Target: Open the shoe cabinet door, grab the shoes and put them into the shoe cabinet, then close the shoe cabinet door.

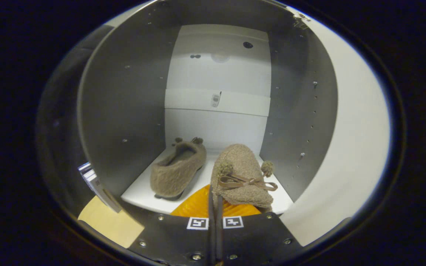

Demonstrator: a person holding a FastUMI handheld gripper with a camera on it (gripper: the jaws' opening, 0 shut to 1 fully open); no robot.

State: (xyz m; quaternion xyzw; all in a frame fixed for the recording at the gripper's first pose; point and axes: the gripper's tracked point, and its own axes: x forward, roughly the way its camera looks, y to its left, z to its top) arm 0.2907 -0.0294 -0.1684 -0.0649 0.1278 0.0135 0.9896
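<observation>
The tool (215, 207), its fingers pressed nearly together, pinches the edge of a fuzzy brown slipper (240, 173) with a bow and pompoms, over the shelf (139, 194) of the open shoe cabinet (124, 111). Its mate (178, 170) rests just left. The grip point is hard to make out.

no readable text; only two square coded markers (215, 222) on the tool (215, 207).
</observation>
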